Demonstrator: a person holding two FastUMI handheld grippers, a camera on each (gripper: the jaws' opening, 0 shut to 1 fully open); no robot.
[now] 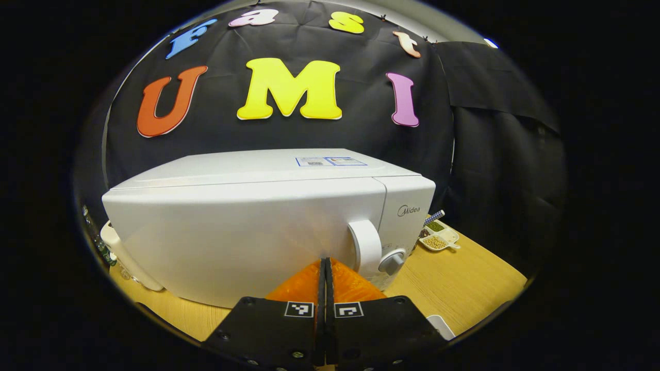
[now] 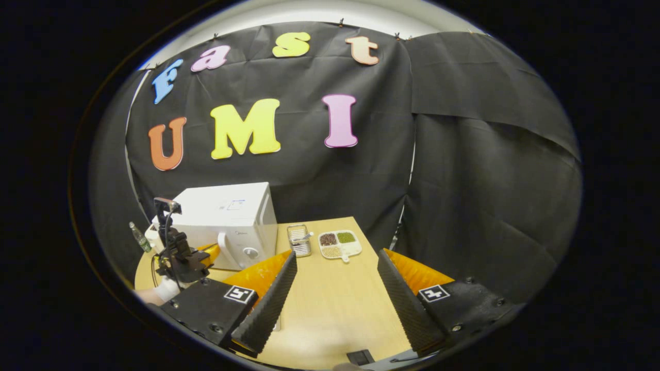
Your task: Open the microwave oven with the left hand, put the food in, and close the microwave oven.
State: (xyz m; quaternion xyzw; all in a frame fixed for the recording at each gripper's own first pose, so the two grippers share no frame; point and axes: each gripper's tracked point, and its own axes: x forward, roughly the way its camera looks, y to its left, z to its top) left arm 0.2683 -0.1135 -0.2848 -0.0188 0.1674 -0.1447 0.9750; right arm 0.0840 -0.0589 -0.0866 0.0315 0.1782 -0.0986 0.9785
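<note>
The white microwave (image 1: 247, 226) stands close in front of me with its door closed; its curved white handle (image 1: 364, 247) and a grey knob (image 1: 392, 261) sit at the door's right side. My left gripper (image 1: 326, 262) is shut with nothing between its fingers, just short of the door and left of the handle. In the right gripper view the microwave (image 2: 227, 219) is at the far left, with the left gripper (image 2: 212, 252) and a hand in front of it. A white divided dish of beans (image 2: 339, 243) lies on the table. My right gripper (image 2: 337, 255) hangs open above the table, holding nothing.
A small metal basket (image 2: 299, 239) stands beside the divided dish (image 1: 438, 236), right of the microwave. A bottle (image 2: 138, 236) and a white object (image 1: 124, 252) sit left of the microwave. The wooden table (image 2: 330, 304) stretches under my right gripper. Black cloth walls the booth.
</note>
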